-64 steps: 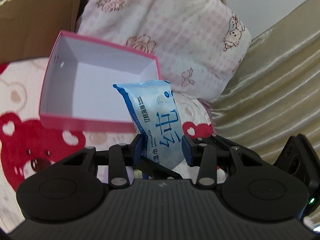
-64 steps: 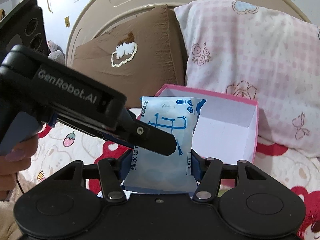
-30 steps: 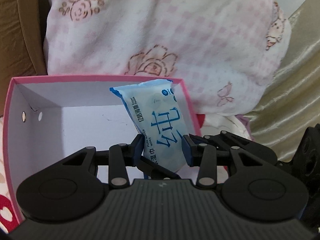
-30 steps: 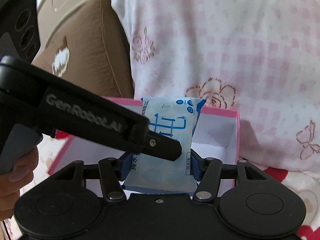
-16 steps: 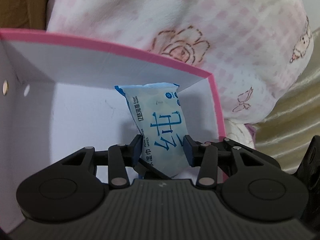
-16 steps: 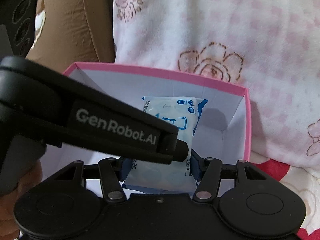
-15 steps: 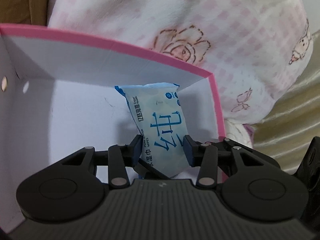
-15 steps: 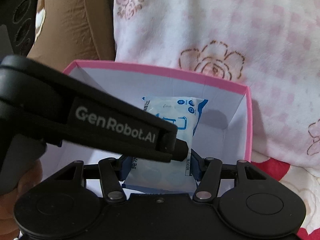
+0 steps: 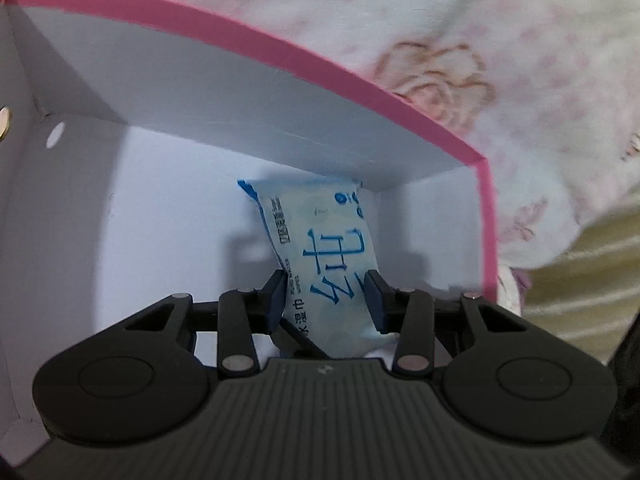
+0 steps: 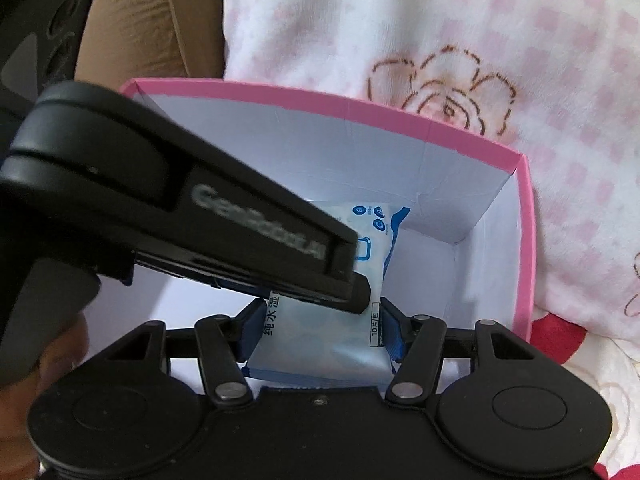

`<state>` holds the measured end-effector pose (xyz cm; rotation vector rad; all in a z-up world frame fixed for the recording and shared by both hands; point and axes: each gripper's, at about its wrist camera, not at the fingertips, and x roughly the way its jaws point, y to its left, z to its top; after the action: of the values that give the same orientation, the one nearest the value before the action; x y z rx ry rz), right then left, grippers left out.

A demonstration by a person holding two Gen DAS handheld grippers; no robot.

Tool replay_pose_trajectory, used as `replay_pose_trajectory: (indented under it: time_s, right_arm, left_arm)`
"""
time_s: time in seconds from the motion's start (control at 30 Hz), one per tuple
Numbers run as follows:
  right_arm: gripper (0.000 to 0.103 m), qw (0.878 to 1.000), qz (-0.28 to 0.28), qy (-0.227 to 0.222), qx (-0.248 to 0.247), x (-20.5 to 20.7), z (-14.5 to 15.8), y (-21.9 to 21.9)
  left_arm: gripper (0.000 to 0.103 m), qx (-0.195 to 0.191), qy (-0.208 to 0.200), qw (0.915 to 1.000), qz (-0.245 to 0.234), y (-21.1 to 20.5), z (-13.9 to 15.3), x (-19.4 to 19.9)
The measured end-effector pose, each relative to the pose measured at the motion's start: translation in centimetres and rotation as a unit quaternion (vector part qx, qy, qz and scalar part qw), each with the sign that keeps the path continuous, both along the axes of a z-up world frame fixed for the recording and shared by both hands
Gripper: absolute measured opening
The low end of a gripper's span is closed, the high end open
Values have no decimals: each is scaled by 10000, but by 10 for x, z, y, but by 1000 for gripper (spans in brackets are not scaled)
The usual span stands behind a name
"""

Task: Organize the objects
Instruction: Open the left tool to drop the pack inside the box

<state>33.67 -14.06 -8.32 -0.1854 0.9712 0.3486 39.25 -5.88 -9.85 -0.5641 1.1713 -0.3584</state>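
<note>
Over the last two seconds I've carried the wipes pack (image 9: 324, 268) from above the bed down into the pink box (image 9: 256, 40); now its far end sits right at the back corner, ahead of both grippers. My left gripper (image 9: 326, 296) is closed on the pack's sides near its lower half, and my right gripper (image 10: 320, 330) pinches the same pack from its own angle, with the left tool crossing the right view just above its fingers. I reckon the placing is nearly finished: what remains is to let go with both and back out without dragging the soft pack along.

The box lies on a bed with a red-and-white bear print sheet (image 10: 568, 344). Beyond the grippers a pink checked pillow (image 10: 460, 40) leans behind the box, beside a brown pillow (image 10: 152, 12) off to my left.
</note>
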Motion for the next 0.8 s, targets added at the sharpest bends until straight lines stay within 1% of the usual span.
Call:
replay_pose_trajectory:
  time_s: [0.1, 0.2, 0.3, 0.33, 0.43, 0.53, 0.6, 0.63, 0.7, 0.8]
  right_arm:
    - [65, 9994, 101, 219, 237, 4, -4, -8]
    - [64, 9994, 268, 217, 65, 0, -8, -9]
    - [62, 9993, 347, -101, 28, -8, -7, -9]
    - [62, 9993, 328, -186, 52, -10, -6, -10]
    - [62, 9996, 210, -154, 68, -7, -5, -12]
    - [65, 9995, 128, -149, -244, -8, -3, -7]
    - [66, 9992, 146, -176, -335, -14, -1, -7]
    - [66, 9991, 144, -191, -348, -17, 0, -8]
    - [65, 9990, -13, -322, -308, -27, 4, -15]
    - [64, 9984, -57, -512, -226, -44, 7, -24]
  left_arm:
    - [38, -15, 208, 9998, 57, 0, -5, 7]
    - [38, 20, 274, 9996, 85, -2, -3, 9]
    - [38, 71, 71, 9999, 37, -5, 7, 7]
    - [38, 90, 89, 9999, 21, -6, 8, 9]
    - [38, 61, 148, 9999, 19, -11, 9, 14]
    - [38, 142, 105, 9998, -30, -16, 10, 16]
    - [37, 85, 179, 9998, -64, -20, 10, 17]
    - [36, 57, 223, 9997, -102, -22, 10, 17]
    - [35, 134, 262, 9993, -228, -30, 13, 17]
    - [30, 258, 70, 9993, -280, -38, 19, 17]
